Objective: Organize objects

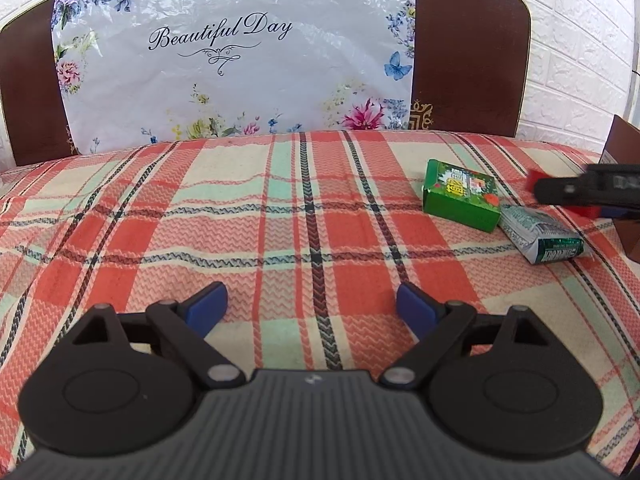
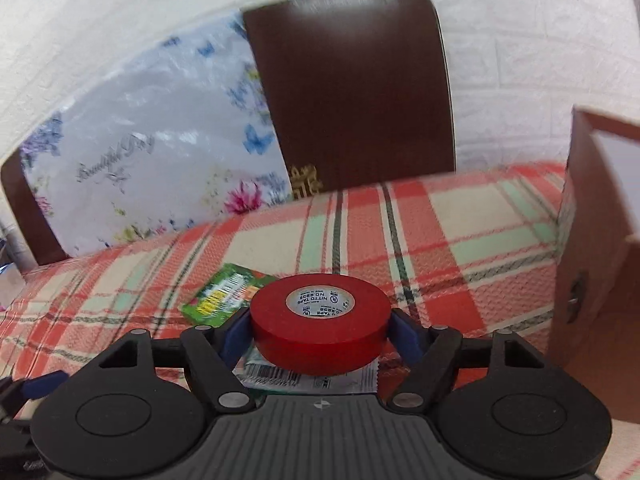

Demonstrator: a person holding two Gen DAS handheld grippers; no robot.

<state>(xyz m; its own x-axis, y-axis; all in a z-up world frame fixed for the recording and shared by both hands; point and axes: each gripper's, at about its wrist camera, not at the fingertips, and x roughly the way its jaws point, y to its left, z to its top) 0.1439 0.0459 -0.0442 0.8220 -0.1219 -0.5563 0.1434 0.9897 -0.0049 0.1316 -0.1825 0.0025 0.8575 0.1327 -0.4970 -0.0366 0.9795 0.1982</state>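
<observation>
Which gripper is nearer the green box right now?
Right. The right gripper, with the red tape roll between its fingers, is just beside the green box; the left gripper sits farther back, empty.

Red tape roll between the right claw's blue pads

At the picture's centre the right claw [image 2: 320, 330] carries a red tape roll [image 2: 320, 332], lying flat with its white printed core facing up, a blue pad [image 2: 236, 334] against each side. Under it, toward 6 o'clock, a silvery green-printed packet [image 2: 304, 380] lies on the plaid cloth [image 2: 460, 216]. A green box [image 2: 224, 294] sits just beside the roll at 10 o'clock. A brown cardboard box [image 2: 592, 280] stands at 3 o'clock. At 12 o'clock rises a dark brown headboard [image 2: 352, 88], with a floral plastic bag [image 2: 160, 152] leaning at 10 o'clock.
</observation>
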